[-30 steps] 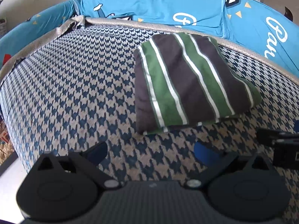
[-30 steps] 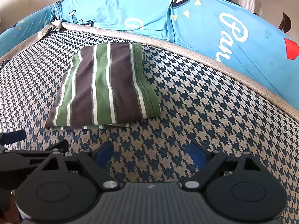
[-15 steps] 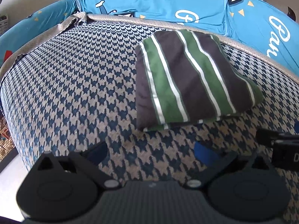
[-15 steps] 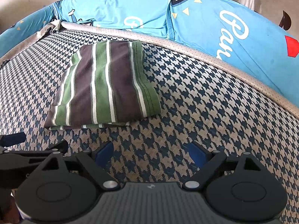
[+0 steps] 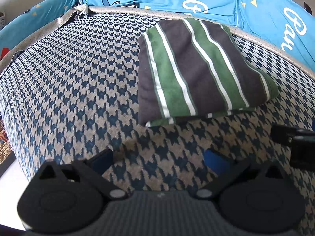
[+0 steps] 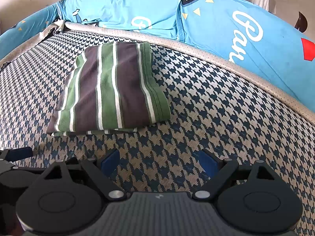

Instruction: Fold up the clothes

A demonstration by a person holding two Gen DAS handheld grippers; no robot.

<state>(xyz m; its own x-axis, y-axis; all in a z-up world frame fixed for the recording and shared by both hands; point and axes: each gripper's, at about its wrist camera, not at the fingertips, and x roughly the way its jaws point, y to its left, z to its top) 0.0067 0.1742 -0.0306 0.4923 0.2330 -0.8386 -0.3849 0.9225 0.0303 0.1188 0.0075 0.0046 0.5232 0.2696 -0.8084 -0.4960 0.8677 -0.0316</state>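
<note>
One folded garment point(image 5: 198, 70), striped in dark brown, green and white, lies flat on the houndstooth-patterned cushion point(image 5: 78, 78) of a sofa. It sits toward the back of the seat, its far edge close to the beige piping point(image 6: 216, 53) that borders the cushion, and a second layer of striped fabric peeks out along its near edge. Behind the piping rise bright blue backrest covers point(image 6: 137, 5) printed with white script, stars and small yellow triangles.

The left gripper point(image 5: 159, 157) hovers above the front part of the cushion, just short of the garment's near edge; its jaws stand wide apart with nothing between them, the blue pads point(image 5: 215, 162) showing on the inside. The right gripper point(image 6: 159, 161) is level with it, off the garment's near right corner, jaws likewise spread wide and empty. Neither gripper touches the cloth. From the left wrist view a black piece of the right gripper shows at the right edge; from the right wrist view part of the left one shows at the lower left.
</note>
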